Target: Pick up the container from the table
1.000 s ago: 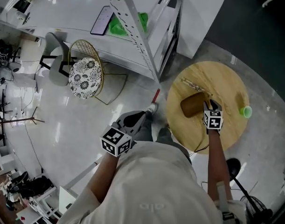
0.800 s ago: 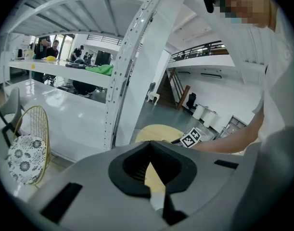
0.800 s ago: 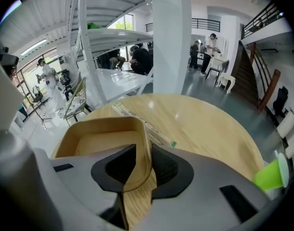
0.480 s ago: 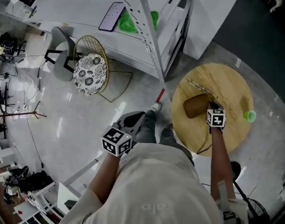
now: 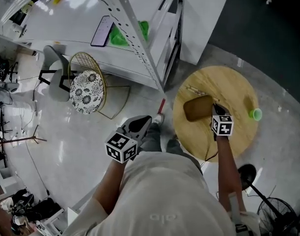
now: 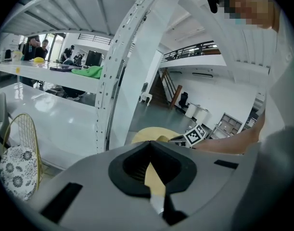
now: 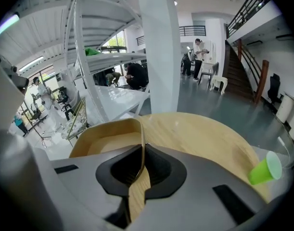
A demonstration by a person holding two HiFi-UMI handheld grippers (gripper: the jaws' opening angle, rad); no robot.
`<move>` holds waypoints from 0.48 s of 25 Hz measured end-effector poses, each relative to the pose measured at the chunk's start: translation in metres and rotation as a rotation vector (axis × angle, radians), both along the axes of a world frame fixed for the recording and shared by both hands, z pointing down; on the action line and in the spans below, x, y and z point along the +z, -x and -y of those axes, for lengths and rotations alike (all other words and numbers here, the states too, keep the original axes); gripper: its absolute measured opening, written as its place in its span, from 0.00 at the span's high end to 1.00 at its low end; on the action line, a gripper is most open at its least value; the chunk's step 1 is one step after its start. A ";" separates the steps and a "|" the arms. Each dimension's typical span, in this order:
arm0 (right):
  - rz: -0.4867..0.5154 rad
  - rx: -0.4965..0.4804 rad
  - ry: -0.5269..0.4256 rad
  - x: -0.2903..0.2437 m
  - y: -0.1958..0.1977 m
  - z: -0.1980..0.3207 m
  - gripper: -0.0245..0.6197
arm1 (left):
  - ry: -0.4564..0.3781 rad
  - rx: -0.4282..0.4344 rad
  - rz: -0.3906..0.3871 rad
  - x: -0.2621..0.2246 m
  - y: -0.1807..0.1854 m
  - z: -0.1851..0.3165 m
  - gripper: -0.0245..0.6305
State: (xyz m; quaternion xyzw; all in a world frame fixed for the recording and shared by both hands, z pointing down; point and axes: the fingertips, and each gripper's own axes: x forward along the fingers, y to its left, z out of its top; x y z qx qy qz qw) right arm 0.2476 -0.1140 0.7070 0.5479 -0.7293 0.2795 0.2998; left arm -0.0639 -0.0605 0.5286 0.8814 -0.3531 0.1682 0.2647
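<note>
Container [image 5: 198, 107] first: where do you see it? (Desk)

I have it at right of centre in the head view, a brown wooden tray on the left half of the round tabletop [image 5: 235, 85]. In the right gripper view it sits at centre left [image 7: 106, 138], open side up and empty inside. I cannot tell whether its base has left the wood. (Operator)

And your right hand-held gripper [image 5: 214, 107]? (Desk)

My right hand-held gripper [image 7: 141, 162] is at the container's right edge. Its jaws are closing, with the thin side wall between them and a black pad against each face of that wall. My arm runs up from the bottom of the head view to reach it. (Operator)

The left one? (Desk)

My left hand-held gripper [image 5: 146, 118] hangs over the floor at lower centre, well apart from the tabletop. In its own view [image 6: 151, 165] the jaws meet at their tips and nothing is between them. (Operator)

Anything else near the container? (Desk)

A green cup [image 5: 257, 114] stands at the tabletop's right edge, well apart from the container; I see it at lower right of the right gripper view [image 7: 266, 168]. A chair [image 5: 88, 81] with a flowered cushion stands on the floor at left. (Operator)
</note>
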 end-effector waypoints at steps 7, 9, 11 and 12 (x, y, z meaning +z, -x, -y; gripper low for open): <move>0.028 0.093 -0.106 -0.054 -0.011 -0.001 0.90 | -0.018 0.109 -0.028 -0.007 -0.028 0.020 0.94; 0.027 0.123 -0.142 -0.073 -0.017 -0.002 0.90 | -0.026 0.144 -0.038 -0.010 -0.037 0.027 0.94; 0.027 0.156 -0.178 -0.091 -0.023 -0.004 0.90 | -0.036 0.183 -0.047 -0.013 -0.047 0.035 0.94; 0.027 0.174 -0.196 -0.101 -0.026 -0.006 0.90 | -0.040 0.203 -0.053 -0.015 -0.052 0.039 0.94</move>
